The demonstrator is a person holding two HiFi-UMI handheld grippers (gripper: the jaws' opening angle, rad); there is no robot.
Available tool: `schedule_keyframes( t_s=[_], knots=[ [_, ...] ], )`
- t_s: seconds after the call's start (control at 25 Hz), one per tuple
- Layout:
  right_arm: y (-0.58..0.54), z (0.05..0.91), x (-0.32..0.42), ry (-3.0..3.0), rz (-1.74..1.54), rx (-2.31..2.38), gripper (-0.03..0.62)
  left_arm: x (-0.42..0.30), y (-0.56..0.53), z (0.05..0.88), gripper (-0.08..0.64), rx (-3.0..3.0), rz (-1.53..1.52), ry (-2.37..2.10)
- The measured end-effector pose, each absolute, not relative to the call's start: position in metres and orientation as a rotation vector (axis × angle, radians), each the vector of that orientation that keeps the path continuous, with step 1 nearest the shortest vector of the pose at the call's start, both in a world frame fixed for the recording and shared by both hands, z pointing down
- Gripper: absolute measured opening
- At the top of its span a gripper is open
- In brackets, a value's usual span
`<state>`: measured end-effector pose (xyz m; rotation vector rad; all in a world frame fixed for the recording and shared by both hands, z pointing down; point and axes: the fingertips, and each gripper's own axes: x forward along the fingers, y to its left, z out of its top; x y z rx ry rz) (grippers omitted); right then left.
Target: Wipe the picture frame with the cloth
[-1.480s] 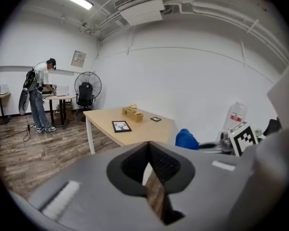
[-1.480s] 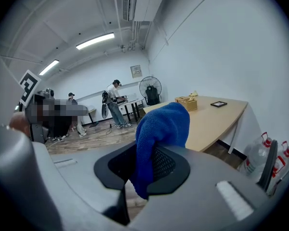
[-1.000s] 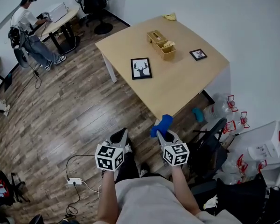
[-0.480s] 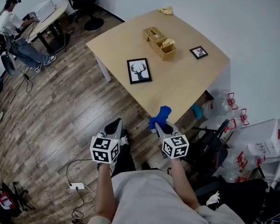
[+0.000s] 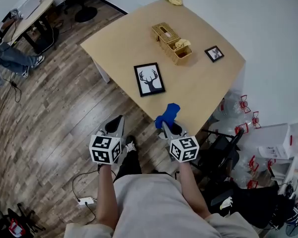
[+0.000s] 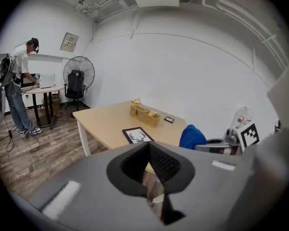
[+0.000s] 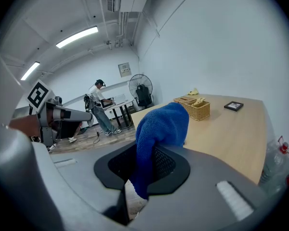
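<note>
A black picture frame with a deer print (image 5: 149, 79) lies flat on the tan table (image 5: 198, 90), and shows past the left jaws as well (image 6: 137, 135). My right gripper (image 5: 166, 127) is shut on a blue cloth (image 5: 168, 115), which bulges up out of the jaws (image 7: 161, 129). It hovers just short of the table's near edge, below the frame. My left gripper (image 5: 116, 125) hangs over the wood floor to the left of the table corner. Its jaws (image 6: 149, 146) are shut with nothing between them.
On the table stand a wicker basket (image 5: 172, 43), a small dark photo frame (image 5: 214, 53) and a yellow rag (image 5: 174, 1) at the far edge. A black chair (image 5: 219, 155) and water bottles (image 5: 243, 105) crowd the right. A person stands at a far desk (image 6: 19, 88) beside a fan (image 6: 78, 78).
Both grippers have come closer to the table's near edge, the right still holding the blue cloth. The head view has swung, so the table sits lower and nearer in it.
</note>
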<state>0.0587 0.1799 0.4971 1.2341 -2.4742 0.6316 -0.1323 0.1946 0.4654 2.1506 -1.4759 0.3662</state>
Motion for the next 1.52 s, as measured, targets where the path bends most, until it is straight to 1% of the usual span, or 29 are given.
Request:
schedule_keyframes(
  t_s=[0.28,0.52,1.0,1.24,1.52],
  knots=[
    [0.113,0.505,0.035,-2.398,0.651,1.320,0.052,-0.164,0.121,0.485,0.052,2.180,0.417,-1.373],
    [0.080,0.511,0.022,-2.339,0.637,1.326,0.052,-0.179,0.074,0.498,0.052,2.192,0.420,-1.319],
    [0.052,0.528,0.014,-2.327,0.626,1.219,0.052,-0.180,0.053,0.516,0.052,2.162,0.477,-1.306],
    [0.040,0.530,0.027,-2.352,0.607,1.147,0.052,-0.165,0.044,0.526,0.052,2.151,0.519,-1.315],
    [0.013,0.537,0.045,-2.334,0.415,0.940,0.053,-0.129,0.028,0.549,0.052,2.185,0.635,-1.244]
  ],
)
